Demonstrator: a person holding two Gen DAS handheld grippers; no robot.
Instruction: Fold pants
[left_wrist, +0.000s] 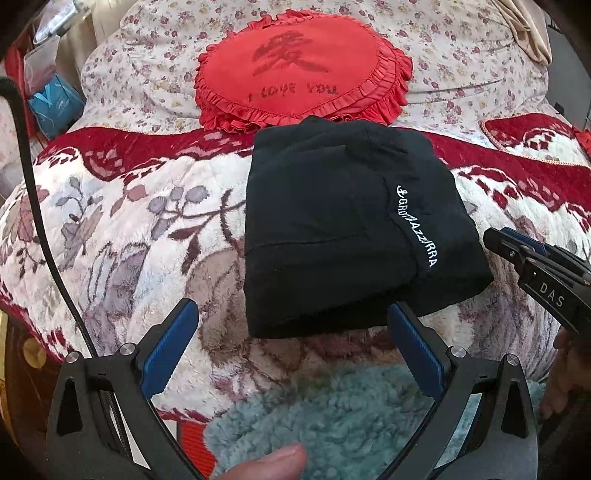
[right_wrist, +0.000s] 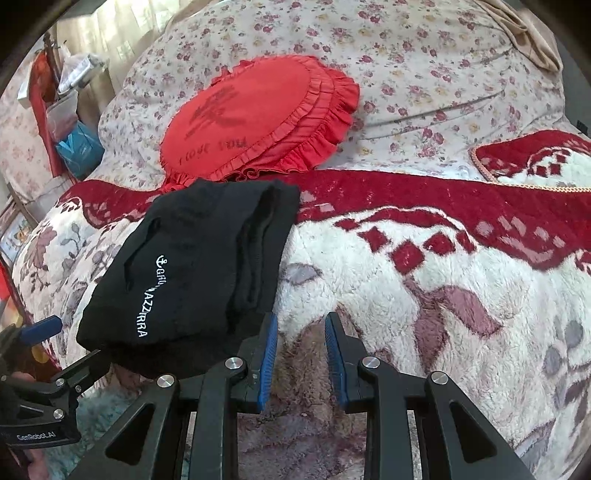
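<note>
Black pants (left_wrist: 332, 221), folded into a compact rectangle with white lettering along one seam, lie on a plush red-and-white floral blanket (left_wrist: 140, 229) spread over a bed. In the left wrist view they sit at centre, just beyond the left gripper (left_wrist: 291, 354), whose blue-padded fingers (left_wrist: 170, 347) are spread wide and hold nothing. The right gripper (right_wrist: 300, 354) hovers over the blanket beside the bundle's edge, the pants at its 10 o'clock; its fingers stand a narrow gap apart, empty, with bare blanket showing between them. In the left wrist view the right tool enters from 3 o'clock, close to the bundle's corner. A red heart-shaped ruffled pillow (left_wrist: 295, 70) reading "I LOVE YOU" rests at 12 o'clock behind the pants, touching their far edge, on a flower-print quilt (left_wrist: 461, 55). A teal fleece (left_wrist: 325, 424) lies at 6 o'clock.
</note>
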